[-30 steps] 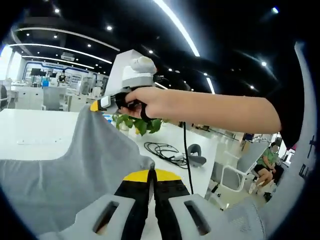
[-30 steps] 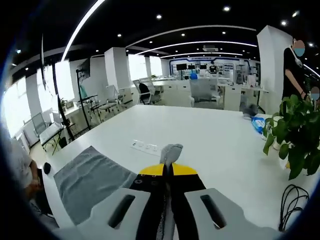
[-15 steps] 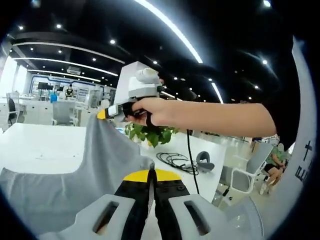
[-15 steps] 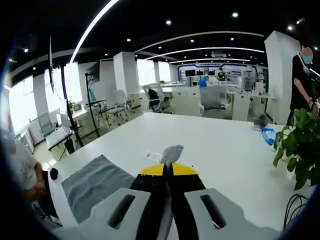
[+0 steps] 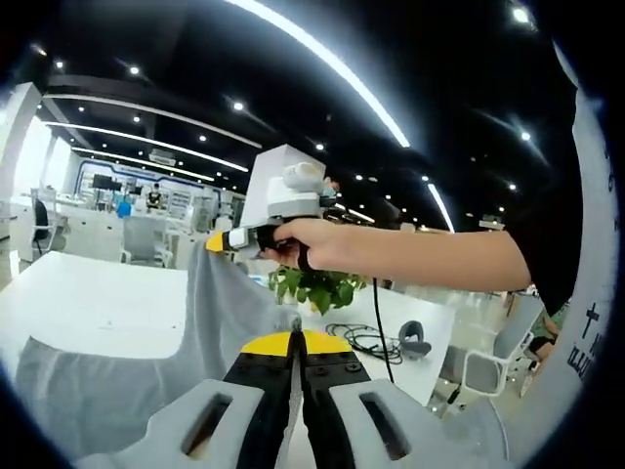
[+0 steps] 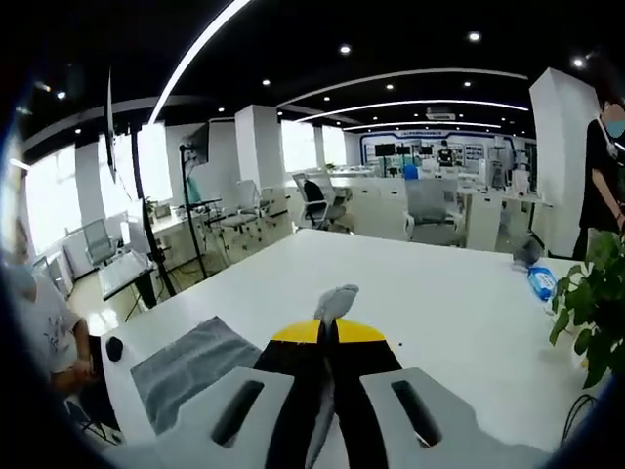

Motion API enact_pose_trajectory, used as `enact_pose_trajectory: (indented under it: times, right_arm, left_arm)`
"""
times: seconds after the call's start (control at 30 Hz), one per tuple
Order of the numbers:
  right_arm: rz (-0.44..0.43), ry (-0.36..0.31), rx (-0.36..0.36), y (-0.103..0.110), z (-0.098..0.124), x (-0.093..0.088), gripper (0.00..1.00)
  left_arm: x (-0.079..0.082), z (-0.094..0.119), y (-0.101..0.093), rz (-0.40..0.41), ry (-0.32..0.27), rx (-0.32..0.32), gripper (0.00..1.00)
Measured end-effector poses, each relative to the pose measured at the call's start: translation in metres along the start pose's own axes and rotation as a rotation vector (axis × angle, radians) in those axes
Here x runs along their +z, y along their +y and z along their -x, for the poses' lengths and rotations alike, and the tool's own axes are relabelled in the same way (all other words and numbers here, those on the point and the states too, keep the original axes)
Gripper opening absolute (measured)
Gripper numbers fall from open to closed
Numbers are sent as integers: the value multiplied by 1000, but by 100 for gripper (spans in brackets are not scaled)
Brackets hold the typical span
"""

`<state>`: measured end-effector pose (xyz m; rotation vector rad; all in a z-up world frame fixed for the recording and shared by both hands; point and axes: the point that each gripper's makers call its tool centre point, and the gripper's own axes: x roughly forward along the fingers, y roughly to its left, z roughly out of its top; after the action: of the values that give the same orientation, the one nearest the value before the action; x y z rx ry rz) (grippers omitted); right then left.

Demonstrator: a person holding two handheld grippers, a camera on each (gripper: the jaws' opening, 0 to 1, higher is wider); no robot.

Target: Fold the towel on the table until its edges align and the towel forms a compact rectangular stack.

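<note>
Both tongs pinch lifted towel (image 5: 146, 362) corners.

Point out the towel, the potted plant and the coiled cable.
towel (image 5: 117, 376), left gripper view, on the hanging grey cloth.
potted plant (image 5: 317, 290), left gripper view, on its green leaves.
coiled cable (image 5: 359, 339), left gripper view, on the black loops.

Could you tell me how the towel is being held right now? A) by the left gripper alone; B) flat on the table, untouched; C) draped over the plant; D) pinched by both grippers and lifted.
D: the left gripper and right gripper are each shut on the towel, which hangs between them above the table.
</note>
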<state>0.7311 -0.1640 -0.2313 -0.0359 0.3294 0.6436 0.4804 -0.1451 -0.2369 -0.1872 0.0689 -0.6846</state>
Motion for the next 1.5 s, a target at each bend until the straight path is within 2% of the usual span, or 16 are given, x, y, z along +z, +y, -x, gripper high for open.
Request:
enact_pose_trajectory:
  times: [0.27, 0.53, 0.8, 1.1, 1.17, 1.5]
  right_arm:
    - [27, 1, 44, 33, -15, 12, 0]
    - [27, -8, 79, 59, -29, 23, 0]
    - [44, -3, 106, 84, -39, 23, 0]
    - [68, 5, 152, 115, -64, 29, 0]
    - [72, 8, 159, 115, -75, 31, 0]
    - [88, 18, 192, 148, -84, 29, 0]
  left_arm:
    - [18, 20, 18, -14, -44, 36, 2]
    - [29, 40, 39, -22, -71, 83, 2]
    - [34, 61, 61, -19, -92, 140, 2]
    - [36, 83, 87, -5, -109, 208, 1]
    - [36, 88, 93, -4, -112, 221, 1]
    - [39, 112, 118, 12, -129, 280, 1]
